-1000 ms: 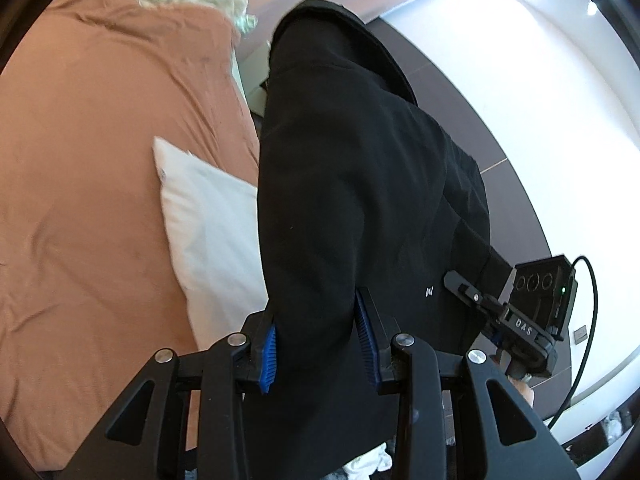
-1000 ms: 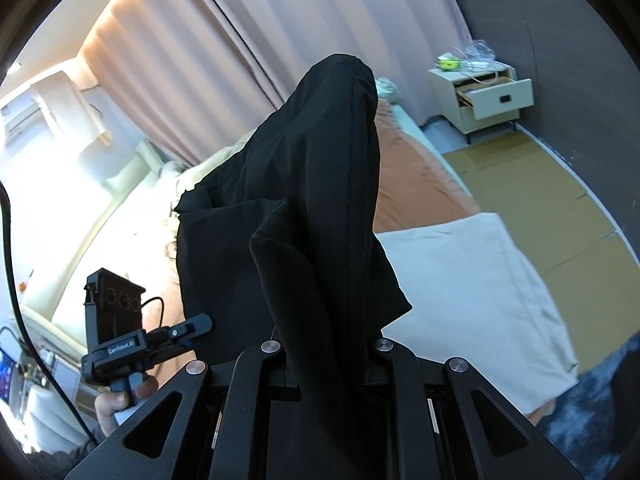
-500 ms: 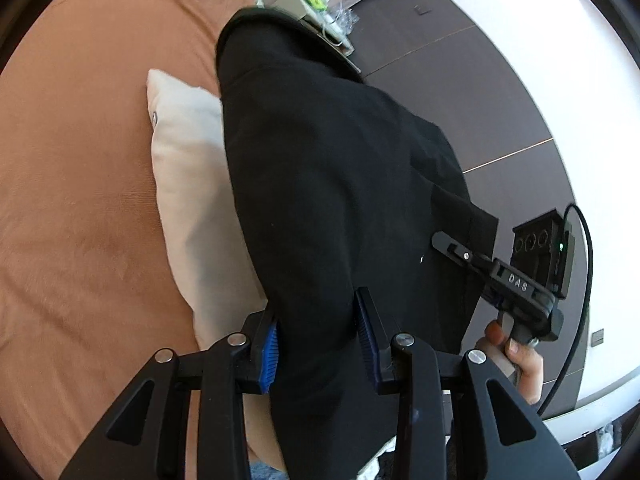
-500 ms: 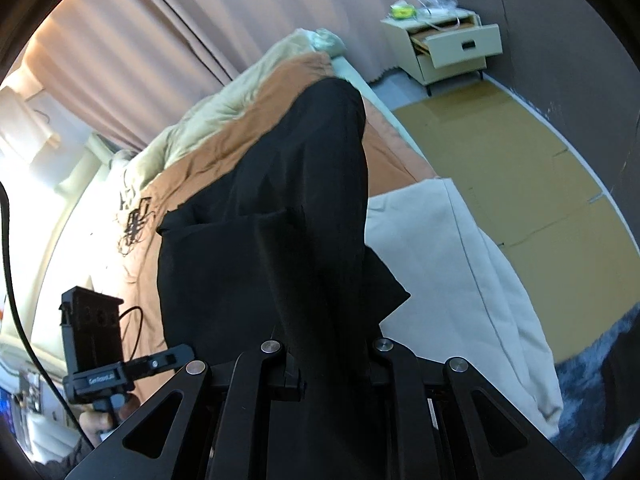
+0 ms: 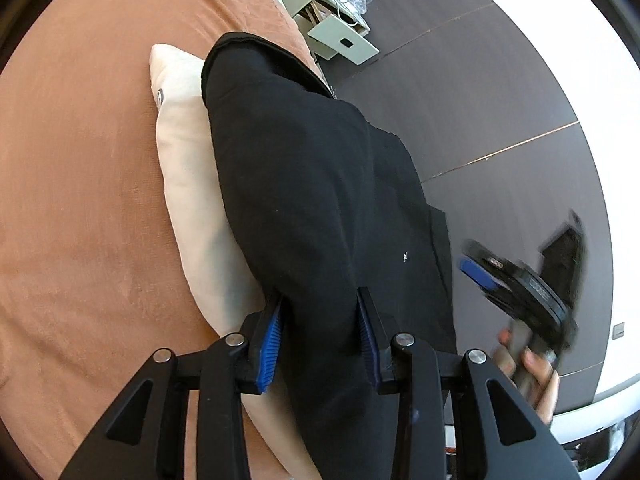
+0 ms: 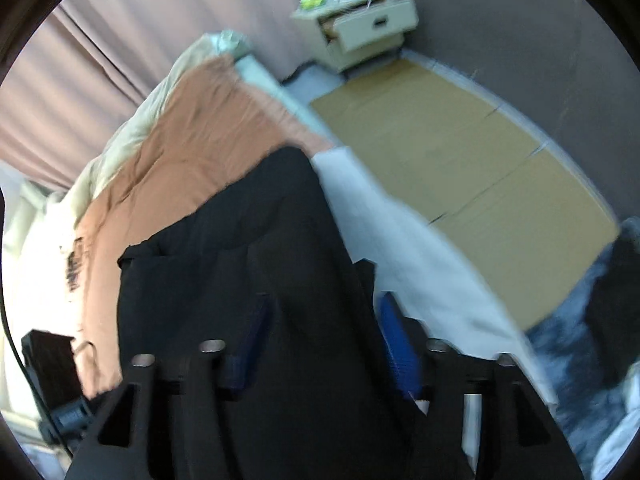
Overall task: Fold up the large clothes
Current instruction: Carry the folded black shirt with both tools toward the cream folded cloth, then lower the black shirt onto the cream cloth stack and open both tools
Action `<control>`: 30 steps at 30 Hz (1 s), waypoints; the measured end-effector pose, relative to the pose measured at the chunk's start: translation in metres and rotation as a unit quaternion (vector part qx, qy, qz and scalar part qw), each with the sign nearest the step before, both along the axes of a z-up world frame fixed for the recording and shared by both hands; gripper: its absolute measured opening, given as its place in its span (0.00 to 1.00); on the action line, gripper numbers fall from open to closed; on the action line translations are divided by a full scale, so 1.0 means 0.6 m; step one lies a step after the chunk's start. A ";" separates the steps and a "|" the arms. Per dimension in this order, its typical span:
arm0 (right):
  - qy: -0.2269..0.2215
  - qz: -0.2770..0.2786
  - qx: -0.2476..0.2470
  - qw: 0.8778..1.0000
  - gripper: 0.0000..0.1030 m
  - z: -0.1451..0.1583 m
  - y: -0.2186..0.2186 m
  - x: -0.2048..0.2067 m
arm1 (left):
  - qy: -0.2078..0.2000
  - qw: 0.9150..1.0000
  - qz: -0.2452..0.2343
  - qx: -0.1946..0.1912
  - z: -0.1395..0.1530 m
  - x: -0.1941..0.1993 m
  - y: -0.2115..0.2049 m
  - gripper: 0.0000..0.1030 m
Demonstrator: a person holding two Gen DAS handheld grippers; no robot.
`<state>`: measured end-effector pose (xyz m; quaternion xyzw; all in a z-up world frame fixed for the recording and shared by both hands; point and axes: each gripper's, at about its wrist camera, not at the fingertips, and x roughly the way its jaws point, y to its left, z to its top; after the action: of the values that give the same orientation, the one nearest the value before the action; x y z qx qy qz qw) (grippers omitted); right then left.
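A large black garment (image 5: pixel 312 184) hangs between my two grippers over the brown bedspread (image 5: pixel 80 200) and a cream pillow (image 5: pixel 192 184). My left gripper (image 5: pixel 320 332) is shut on a bunched edge of it, blue pads on both sides. In the right wrist view the garment (image 6: pixel 256 280) drapes over my right gripper (image 6: pixel 324 344), whose jaws stand apart with the cloth between the blue pads; the view is blurred. The right gripper also shows in the left wrist view (image 5: pixel 520 280), blurred, jaws apart.
A nightstand (image 6: pixel 360 32) with an open drawer stands by the dark wall. Cardboard sheets (image 6: pixel 460 160) cover the floor beside the bed. A white pillow (image 6: pixel 408 248) lies at the bed's edge. Curtains (image 6: pixel 140 20) hang behind.
Both grippers have swung down toward the bed with the garment. The right gripper's jaws have opened; they were shut on the cloth before.
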<state>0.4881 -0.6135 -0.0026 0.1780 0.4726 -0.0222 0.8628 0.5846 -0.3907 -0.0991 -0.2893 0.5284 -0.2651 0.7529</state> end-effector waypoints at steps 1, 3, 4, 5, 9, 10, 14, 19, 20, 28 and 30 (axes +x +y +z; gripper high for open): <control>-0.013 -0.007 0.000 1.000 0.76 0.014 -0.009 -0.025 | 0.002 1.000 0.001 0.003 0.001 0.001 -0.001 0.34; -0.030 -0.021 0.010 0.999 0.76 0.032 -0.022 -0.079 | 0.003 1.000 0.001 0.009 0.000 0.010 -0.009 0.34; -0.035 -0.031 0.013 0.999 0.76 0.034 -0.027 -0.109 | 0.002 1.000 0.001 0.013 0.007 0.006 -0.011 0.34; -0.035 -0.042 0.014 0.998 0.76 0.033 -0.031 -0.134 | 0.000 1.000 0.002 0.015 0.011 0.003 -0.009 0.34; -0.036 -0.082 0.049 0.995 0.76 0.004 -0.043 -0.232 | -0.012 1.000 0.000 0.015 0.019 -0.012 -0.005 0.34; -0.036 -0.097 0.062 0.993 0.76 -0.006 -0.046 -0.253 | -0.015 1.000 -0.004 0.018 0.021 -0.016 -0.004 0.34; -0.042 -0.117 0.120 0.985 0.64 -0.056 -0.038 -0.295 | -0.031 0.999 -0.020 0.029 0.029 -0.039 -0.005 0.34; -0.027 -0.127 0.156 0.979 0.36 -0.107 -0.027 -0.284 | -0.039 0.998 -0.034 0.039 0.036 -0.055 0.004 0.34; -0.028 -0.132 0.164 0.977 0.31 -0.113 -0.030 -0.279 | -0.037 0.998 -0.035 0.039 0.035 -0.052 0.003 0.34; -0.051 -0.164 0.152 0.973 0.17 -0.105 -0.048 -0.254 | -0.040 0.997 -0.046 0.042 0.031 -0.030 -0.023 0.34; -0.052 -0.161 0.146 0.975 0.17 -0.102 -0.049 -0.246 | -0.039 0.997 -0.047 0.043 0.031 -0.032 -0.022 0.34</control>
<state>0.3405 -0.6431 -0.0641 0.3769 0.3908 -0.0822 0.8357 0.5653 -0.4039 -0.0805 -0.2210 0.5227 -0.2888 0.7711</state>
